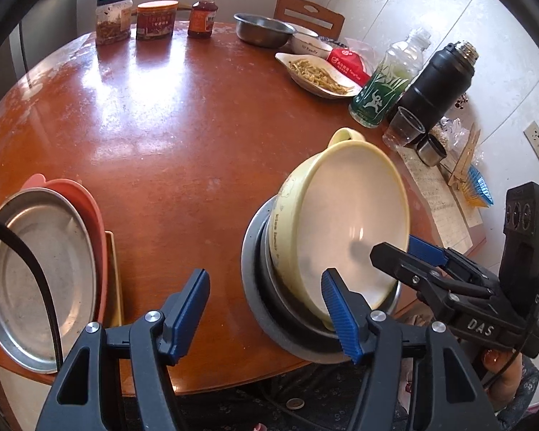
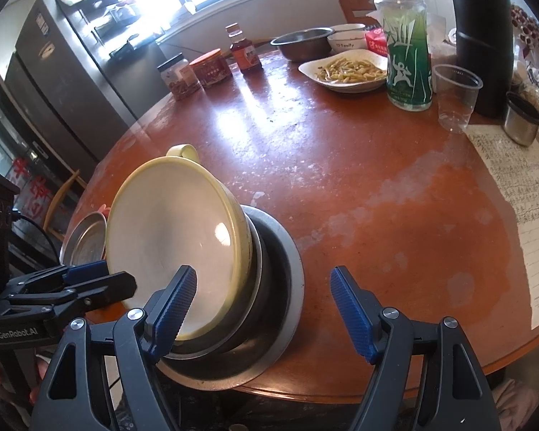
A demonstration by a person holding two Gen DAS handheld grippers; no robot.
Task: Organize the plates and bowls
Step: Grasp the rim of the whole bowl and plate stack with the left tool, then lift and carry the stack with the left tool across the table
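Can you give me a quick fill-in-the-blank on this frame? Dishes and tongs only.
1. The yellow bowl sits tilted inside a stack of ____ bowls.
2. The metal plate lies on top of a ____ plate.
3. The jaws of the left tongs stand ____, gripping nothing.
4. The white dish at the far edge holds strips of ____.

Missing words: metal; pink; open; food
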